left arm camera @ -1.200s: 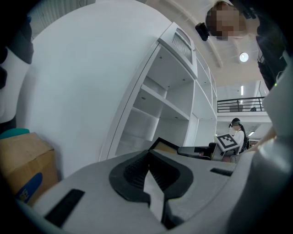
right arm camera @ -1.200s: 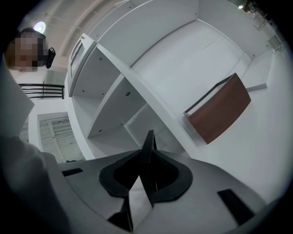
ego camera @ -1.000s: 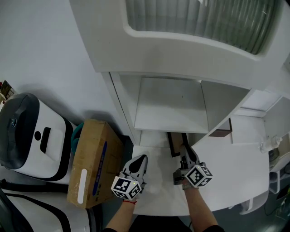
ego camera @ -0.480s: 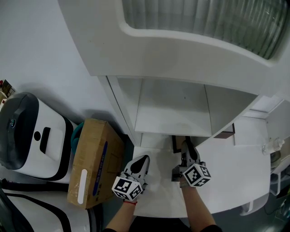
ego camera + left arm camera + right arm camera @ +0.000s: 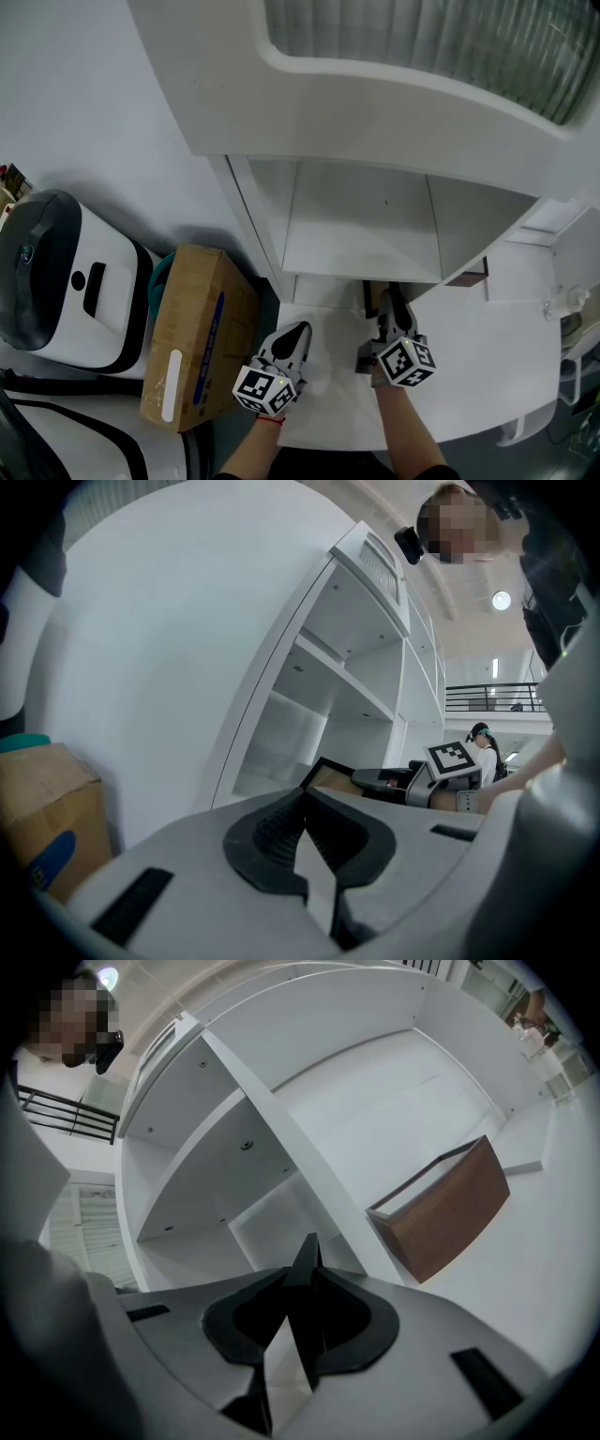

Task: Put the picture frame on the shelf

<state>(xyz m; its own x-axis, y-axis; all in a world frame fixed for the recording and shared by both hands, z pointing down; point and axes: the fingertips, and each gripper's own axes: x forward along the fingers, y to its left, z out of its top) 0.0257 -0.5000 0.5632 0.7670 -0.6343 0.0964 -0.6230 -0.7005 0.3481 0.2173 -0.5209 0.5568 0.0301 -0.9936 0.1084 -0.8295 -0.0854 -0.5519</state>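
The right gripper (image 5: 391,305) is clamped on the picture frame (image 5: 330,772), its jaws pinching the frame's thin dark edge. The frame's far end sits at the mouth of the lowest compartment of the white shelf unit (image 5: 361,220), just under that unit's lowest board. The left gripper (image 5: 302,803) has its jaws closed together on nothing, in front of the shelf unit's left upright. A brown wooden box (image 5: 445,1208) stands to the shelf unit's right, and a cardboard box (image 5: 192,328) lies to its left.
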